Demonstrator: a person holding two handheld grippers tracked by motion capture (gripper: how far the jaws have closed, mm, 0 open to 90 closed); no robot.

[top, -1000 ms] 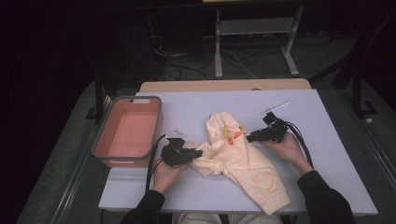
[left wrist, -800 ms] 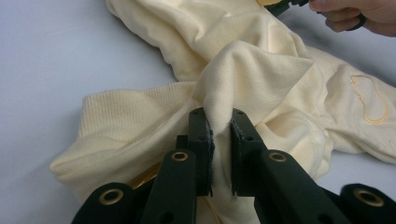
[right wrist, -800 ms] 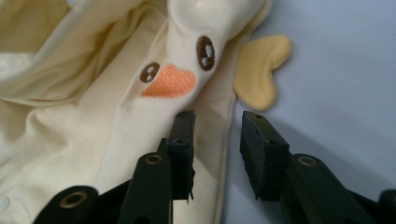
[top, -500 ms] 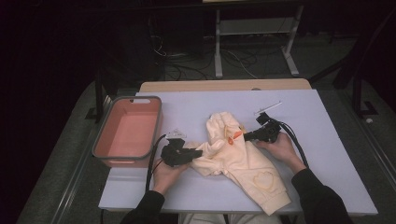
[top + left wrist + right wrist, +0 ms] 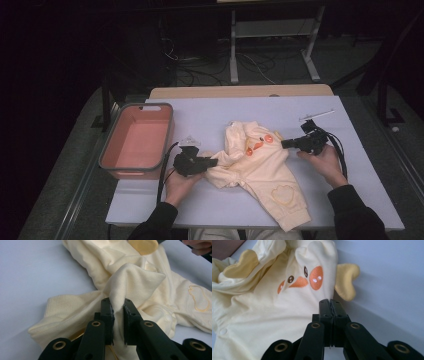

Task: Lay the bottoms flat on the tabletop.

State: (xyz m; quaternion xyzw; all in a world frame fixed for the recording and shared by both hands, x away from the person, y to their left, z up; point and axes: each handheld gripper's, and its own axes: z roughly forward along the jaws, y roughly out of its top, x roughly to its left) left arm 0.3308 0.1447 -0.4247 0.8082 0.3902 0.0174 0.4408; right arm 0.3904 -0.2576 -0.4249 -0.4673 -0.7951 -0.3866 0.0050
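A pale yellow baby garment (image 5: 255, 165) with a duck face in orange lies crumpled across the middle of the white table (image 5: 200, 115). My left gripper (image 5: 214, 161) is at its left end, shut on a raised fold of the cloth (image 5: 140, 277) that stands up between the jaws (image 5: 117, 305). My right gripper (image 5: 284, 145) is at the garment's right side, beside the duck face (image 5: 299, 280). Its jaws are pressed together (image 5: 330, 302) on the thin edge of the cloth just below the orange cheek, next to a darker yellow flap (image 5: 345, 280).
A pink bin (image 5: 102, 157) stands at the table's left edge, close to my left hand. A thin white strip (image 5: 316, 116) lies at the back right. Bare table surrounds the garment at the back and front left. Dark floor and a stand's legs lie beyond.
My right gripper has moved to the right, off the garment's middle to its right edge, and the cloth is drawn out wider. The left gripper has stayed in place on its fold.
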